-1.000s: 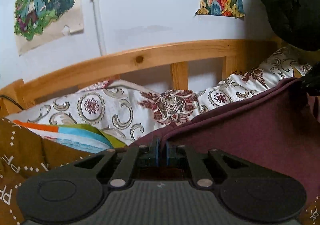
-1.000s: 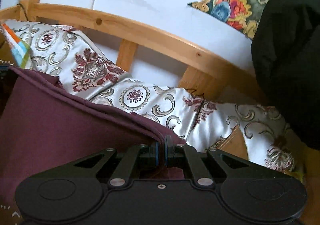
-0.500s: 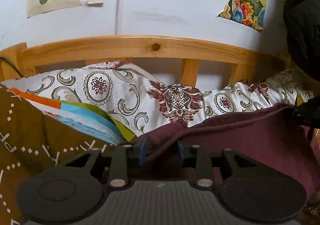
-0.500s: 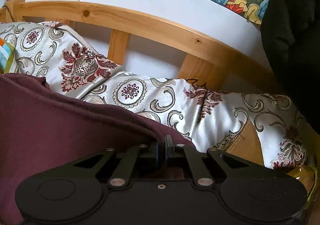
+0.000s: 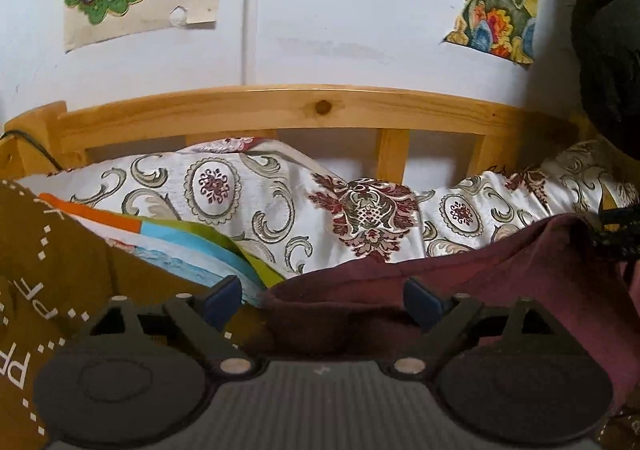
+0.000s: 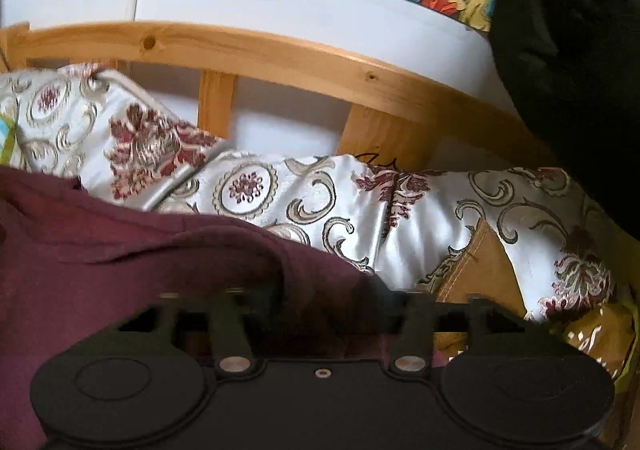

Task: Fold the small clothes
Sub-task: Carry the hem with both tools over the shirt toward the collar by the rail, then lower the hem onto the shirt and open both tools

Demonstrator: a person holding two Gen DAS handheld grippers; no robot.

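Across the bed, the maroon garment (image 5: 460, 282) is lying lengthwise left to right before the patterned pillow (image 5: 256, 206). Only the left view is showing a brown printed cloth (image 5: 48, 274). Left tool (image 5: 324, 300) and right tool (image 6: 320, 302) have just been opening; the garment's edge is lying loose between both.
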